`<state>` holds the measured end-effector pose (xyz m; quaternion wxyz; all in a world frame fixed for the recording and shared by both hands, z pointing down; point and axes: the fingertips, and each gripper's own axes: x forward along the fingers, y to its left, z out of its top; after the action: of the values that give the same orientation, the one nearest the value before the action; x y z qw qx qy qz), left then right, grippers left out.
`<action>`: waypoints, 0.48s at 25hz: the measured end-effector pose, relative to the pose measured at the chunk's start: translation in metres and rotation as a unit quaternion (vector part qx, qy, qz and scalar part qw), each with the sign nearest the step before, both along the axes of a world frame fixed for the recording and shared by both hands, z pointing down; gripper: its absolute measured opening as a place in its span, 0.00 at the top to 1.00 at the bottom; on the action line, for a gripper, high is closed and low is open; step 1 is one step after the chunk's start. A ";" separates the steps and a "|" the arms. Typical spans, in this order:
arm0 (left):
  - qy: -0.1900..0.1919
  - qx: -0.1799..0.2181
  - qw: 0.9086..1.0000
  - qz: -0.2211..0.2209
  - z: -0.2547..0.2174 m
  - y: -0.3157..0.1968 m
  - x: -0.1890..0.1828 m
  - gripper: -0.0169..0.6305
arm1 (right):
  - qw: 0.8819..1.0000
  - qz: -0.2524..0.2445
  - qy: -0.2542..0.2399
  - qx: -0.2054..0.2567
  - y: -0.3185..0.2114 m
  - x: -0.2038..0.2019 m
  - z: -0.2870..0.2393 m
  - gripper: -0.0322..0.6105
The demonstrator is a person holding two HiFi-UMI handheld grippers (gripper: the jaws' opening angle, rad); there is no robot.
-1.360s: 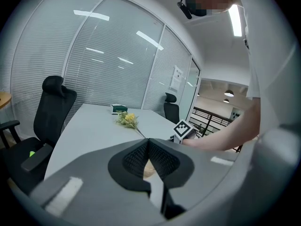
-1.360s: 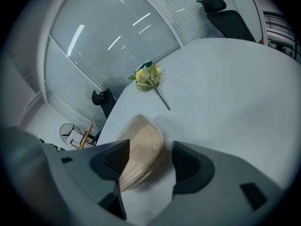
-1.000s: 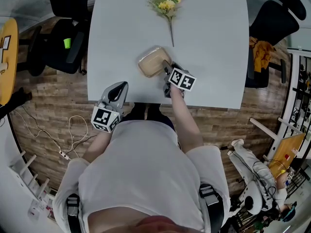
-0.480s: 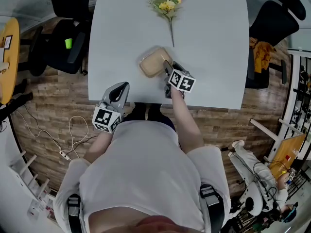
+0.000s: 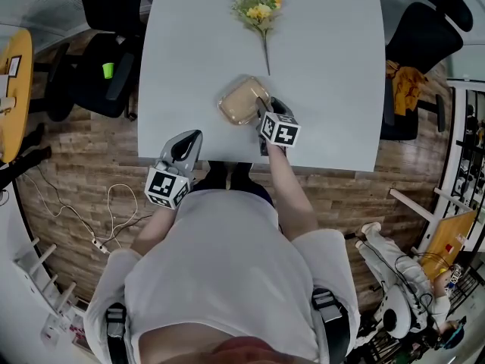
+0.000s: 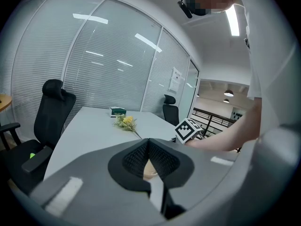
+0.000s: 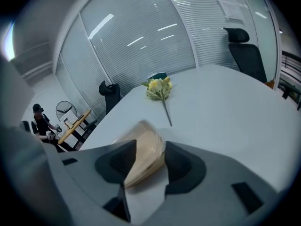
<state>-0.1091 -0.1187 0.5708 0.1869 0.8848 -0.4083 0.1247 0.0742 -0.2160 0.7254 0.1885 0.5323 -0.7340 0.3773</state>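
R gripper (image 7: 150, 160) jaws pinch the rim of the tan lidded container (image 7: 145, 142). Vs 1.4 s ago the gripper's rolled level, so the container's held edge looks raised off the white table (image 5: 326, 67). L gripper (image 6: 148, 157) jaws are pressed together, empty, by the near edge. Flowers (image 5: 258, 7) lie well beyond.

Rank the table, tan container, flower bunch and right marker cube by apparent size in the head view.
1. table
2. tan container and flower bunch: look alike, so unranked; the flowers lie farther off.
3. right marker cube, smallest though held nearer the camera.
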 end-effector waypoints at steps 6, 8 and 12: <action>-0.003 0.006 1.000 0.004 -0.002 0.004 0.008 0.96 | 0.998 -0.027 0.052 0.020 0.002 0.005 -0.005 0.65; -0.002 0.006 1.000 0.003 -0.004 0.005 0.008 0.96 | 0.997 -0.035 0.060 0.024 0.002 0.005 -0.008 0.65; -0.002 0.005 1.000 0.001 -0.004 0.007 0.007 0.96 | 0.998 -0.032 0.052 0.029 0.003 0.005 -0.011 0.66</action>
<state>-0.1016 -0.1122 0.5668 0.1815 0.8861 -0.4080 0.1242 0.0789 -0.2134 0.7145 0.2233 0.5324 -0.7506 0.3213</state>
